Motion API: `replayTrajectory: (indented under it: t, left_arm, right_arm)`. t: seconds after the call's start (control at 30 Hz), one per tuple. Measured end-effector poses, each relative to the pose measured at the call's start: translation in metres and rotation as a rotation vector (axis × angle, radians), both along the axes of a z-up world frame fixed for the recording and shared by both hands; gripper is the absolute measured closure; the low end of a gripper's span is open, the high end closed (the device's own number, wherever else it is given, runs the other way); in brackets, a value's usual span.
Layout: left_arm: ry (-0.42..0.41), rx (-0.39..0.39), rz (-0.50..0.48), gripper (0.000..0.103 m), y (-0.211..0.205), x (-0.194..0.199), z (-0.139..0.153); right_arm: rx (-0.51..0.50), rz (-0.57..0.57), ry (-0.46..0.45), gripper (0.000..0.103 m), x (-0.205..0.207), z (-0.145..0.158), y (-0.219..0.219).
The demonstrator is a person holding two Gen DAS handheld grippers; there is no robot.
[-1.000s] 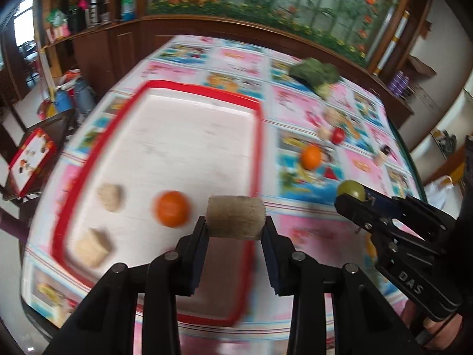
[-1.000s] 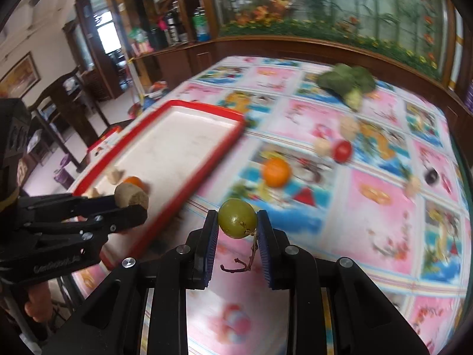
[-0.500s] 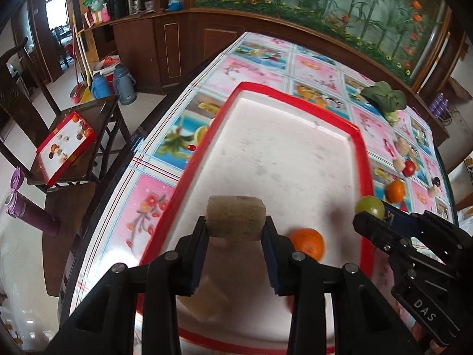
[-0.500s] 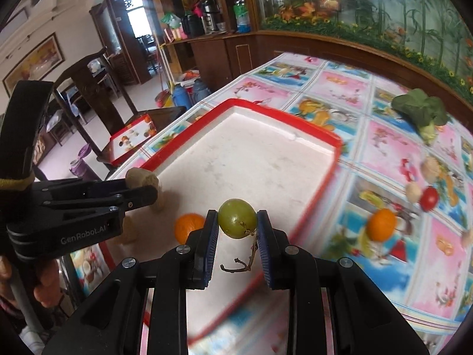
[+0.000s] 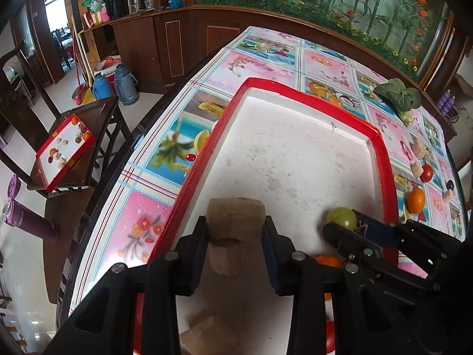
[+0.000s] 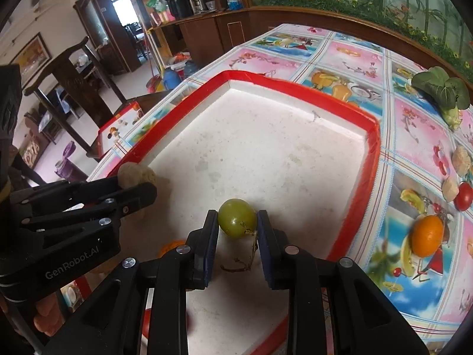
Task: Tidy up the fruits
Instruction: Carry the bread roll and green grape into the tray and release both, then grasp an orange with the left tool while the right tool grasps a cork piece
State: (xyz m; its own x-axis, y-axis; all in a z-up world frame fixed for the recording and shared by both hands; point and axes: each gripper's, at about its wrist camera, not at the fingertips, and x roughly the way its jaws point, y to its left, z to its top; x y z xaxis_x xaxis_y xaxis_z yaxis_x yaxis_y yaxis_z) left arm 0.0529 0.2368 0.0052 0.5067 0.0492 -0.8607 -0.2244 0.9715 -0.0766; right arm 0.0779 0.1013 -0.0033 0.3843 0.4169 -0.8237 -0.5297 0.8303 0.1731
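Observation:
My left gripper [image 5: 235,230] is shut on a tan fruit chunk [image 5: 235,216] and holds it over the near left part of the red-rimmed white tray [image 5: 295,159]. My right gripper [image 6: 237,222] is shut on a green grape [image 6: 237,218] with a dry stem, over the tray's near middle [image 6: 266,148]. The grape also shows in the left wrist view [image 5: 341,218], and the left gripper with its chunk [image 6: 136,174] shows in the right wrist view. In the tray lie another tan chunk [image 5: 226,259], an orange fruit [image 5: 328,261] and a pale piece [image 5: 207,334], partly hidden by the fingers.
On the patterned tablecloth right of the tray lie an orange [image 6: 427,236], a red tomato [image 6: 464,196], pale chunks [image 6: 461,159] and leafy greens [image 6: 443,88]. A chair holding a second small red tray [image 5: 63,151] stands left of the table, with flasks [image 5: 125,82] on the floor.
Both grippers have moved left and lower over the tray, each still holding its fruit. The tray now fills more of both views.

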Motion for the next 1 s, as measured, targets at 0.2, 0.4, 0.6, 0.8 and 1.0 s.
replayTrajectory:
  t: [0.2, 0.4, 0.6, 0.8, 1.0]
  left_arm:
    - [0.044, 0.033, -0.002, 0.065, -0.004, 0.01, -0.013]
    - [0.043, 0.047, 0.002, 0.065, -0.006, 0.011, -0.013]
    - [0.058, 0.092, 0.018, 0.047, -0.007, 0.007, -0.012]
    - [0.051, 0.111, 0.032, 0.036, -0.012, -0.002, -0.006]
    - [0.029, 0.112, 0.032, 0.034, -0.023, -0.014, 0.005]
  right_arm:
    - [-0.011, -0.004, 0.006, 0.077, -0.001, -0.004, 0.001]
    - [-0.023, -0.006, 0.004, 0.077, -0.001, -0.005, 0.001]
    - [-0.025, -0.018, 0.014, 0.069, -0.001, -0.004, 0.0]
    - [-0.031, -0.037, 0.013, 0.069, -0.006, -0.001, -0.011]
    - [-0.022, -0.038, 0.001, 0.069, -0.019, 0.01, -0.025]
